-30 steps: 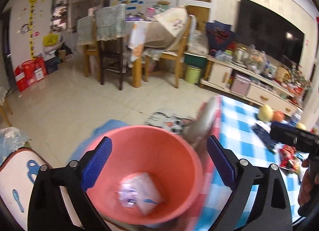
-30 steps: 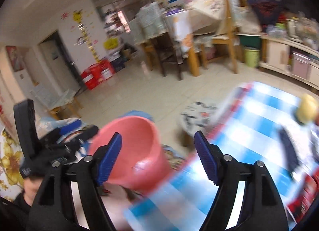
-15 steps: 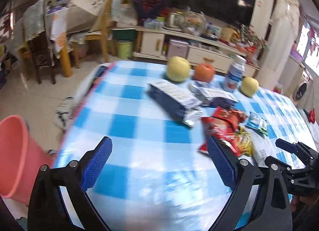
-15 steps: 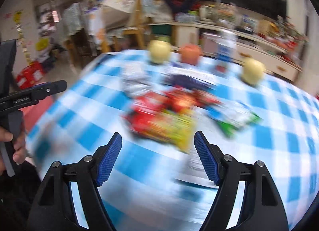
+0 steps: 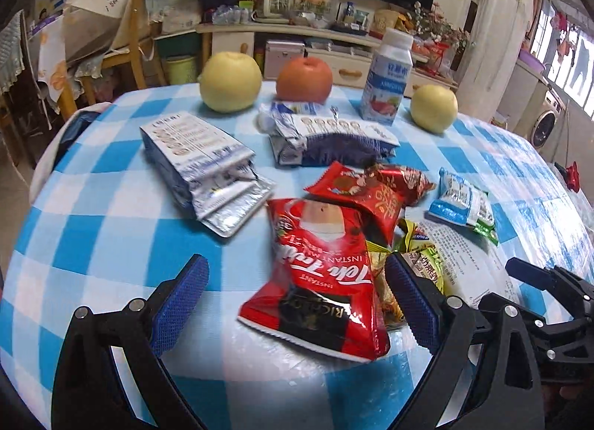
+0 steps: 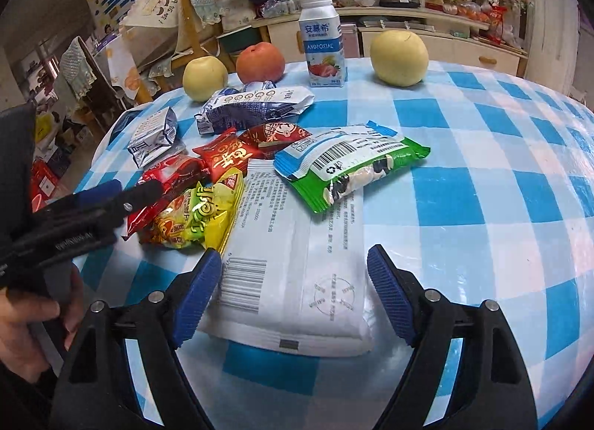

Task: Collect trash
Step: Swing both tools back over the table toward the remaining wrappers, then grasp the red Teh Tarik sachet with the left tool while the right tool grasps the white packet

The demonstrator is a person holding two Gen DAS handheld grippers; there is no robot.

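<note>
White wrapper [image 6: 293, 278] lies between the right gripper's [image 6: 293, 292] opening, empty fingers [image 6: 195, 294].

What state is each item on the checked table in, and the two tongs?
left tongs: open, over the red Teh Tarik packet, not gripping
right tongs: opening, white packet between, pads not pressing
silver-blue bag: lying flat, end torn open
yogurt bottle: upright, capped
green-and-blue wrapper: lying on the white packet
three fruits: whole

Blue-white check tablecloth [image 6: 482, 170], red tea packet [image 5: 326, 274], white pouch [image 6: 297, 274], green-blue wrapper [image 6: 349, 166].
</note>
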